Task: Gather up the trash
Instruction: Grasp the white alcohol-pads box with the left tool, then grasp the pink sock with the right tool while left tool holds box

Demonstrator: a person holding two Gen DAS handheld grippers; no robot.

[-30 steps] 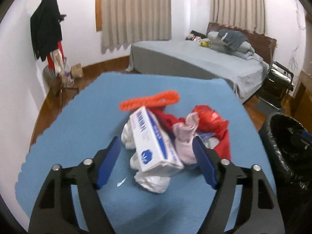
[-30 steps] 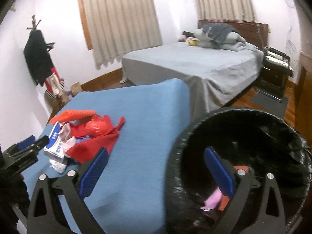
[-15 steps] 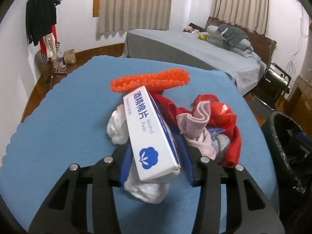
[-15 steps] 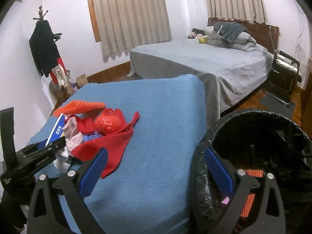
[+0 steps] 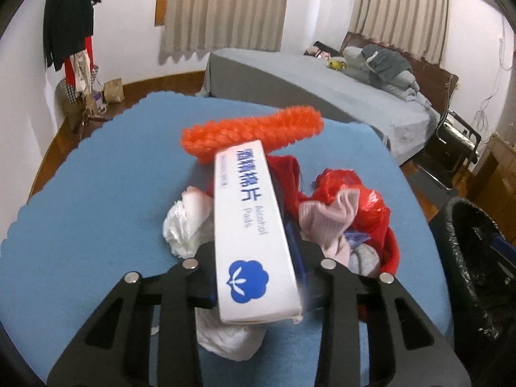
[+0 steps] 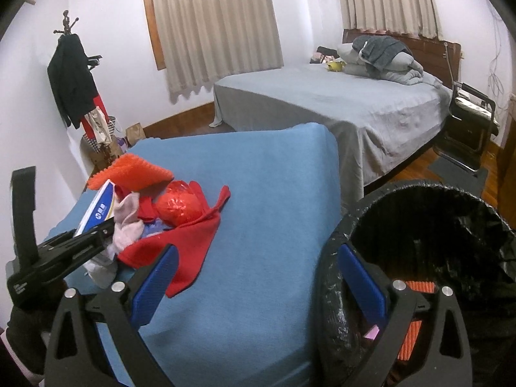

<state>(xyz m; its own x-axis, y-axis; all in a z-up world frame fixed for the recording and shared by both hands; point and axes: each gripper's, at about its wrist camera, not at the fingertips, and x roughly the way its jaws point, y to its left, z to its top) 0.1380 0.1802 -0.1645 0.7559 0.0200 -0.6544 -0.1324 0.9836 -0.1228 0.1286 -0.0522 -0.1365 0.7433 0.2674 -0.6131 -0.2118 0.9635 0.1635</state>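
Note:
A white box of alcohol pads (image 5: 251, 225) with blue print sits between the fingers of my left gripper (image 5: 258, 277), which is shut on it; it also shows in the right wrist view (image 6: 96, 208). Under and around it on the blue table (image 5: 96, 193) lie an orange foam net (image 5: 251, 132), white crumpled paper (image 5: 187, 219), a pink sock (image 5: 325, 219), a red plastic bag (image 5: 358, 193) and a red cloth (image 6: 193, 235). My right gripper (image 6: 254, 283) is open and empty, straddling the rim of the black-lined trash bin (image 6: 419, 242).
The bin stands off the table's right edge and holds orange and pink trash (image 6: 416, 290). A grey bed (image 6: 338, 106) is behind the table. A coat rack (image 6: 74, 77) with clothes stands at the left wall, a black chair (image 6: 467, 119) at the far right.
My left gripper closed on the alcohol pad box and lifted it a little off the pile. My right gripper drew back and up from inside the bin to its rim.

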